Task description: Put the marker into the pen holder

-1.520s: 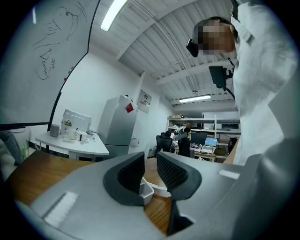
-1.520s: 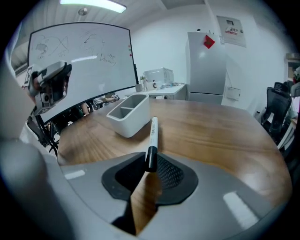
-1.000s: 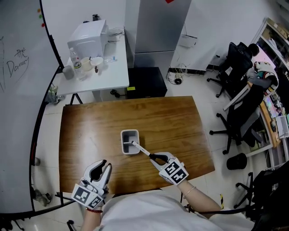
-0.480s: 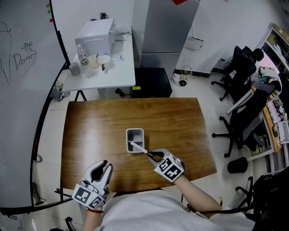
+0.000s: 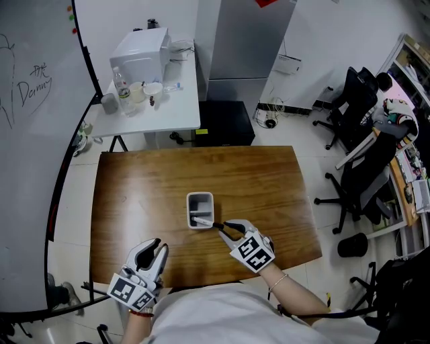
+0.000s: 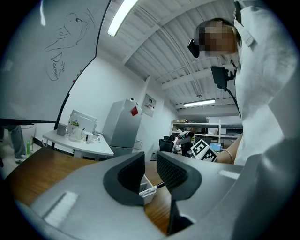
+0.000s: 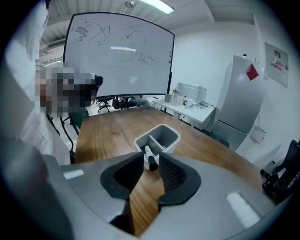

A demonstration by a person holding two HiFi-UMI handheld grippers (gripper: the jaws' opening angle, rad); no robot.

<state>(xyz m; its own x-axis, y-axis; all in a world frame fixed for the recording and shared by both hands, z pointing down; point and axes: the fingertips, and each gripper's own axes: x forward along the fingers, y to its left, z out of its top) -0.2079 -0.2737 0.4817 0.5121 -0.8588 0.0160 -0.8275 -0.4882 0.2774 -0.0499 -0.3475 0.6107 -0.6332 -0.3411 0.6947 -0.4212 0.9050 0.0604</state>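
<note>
Left gripper level, parted, right gripper tilted down, just opened round marker

Bright, even overhead light fills the room. A ceiling tube burns out to white in the left gripper view, as does a ceiling lamp in the right. The wooden table carries a pale sheen (strongest on its left half), and shadows are soft and short. Both gripper views bow strongly and blacken at the corners. The grey foreground nearest each lens is soft, while the pen holder beyond is crisp.
</note>
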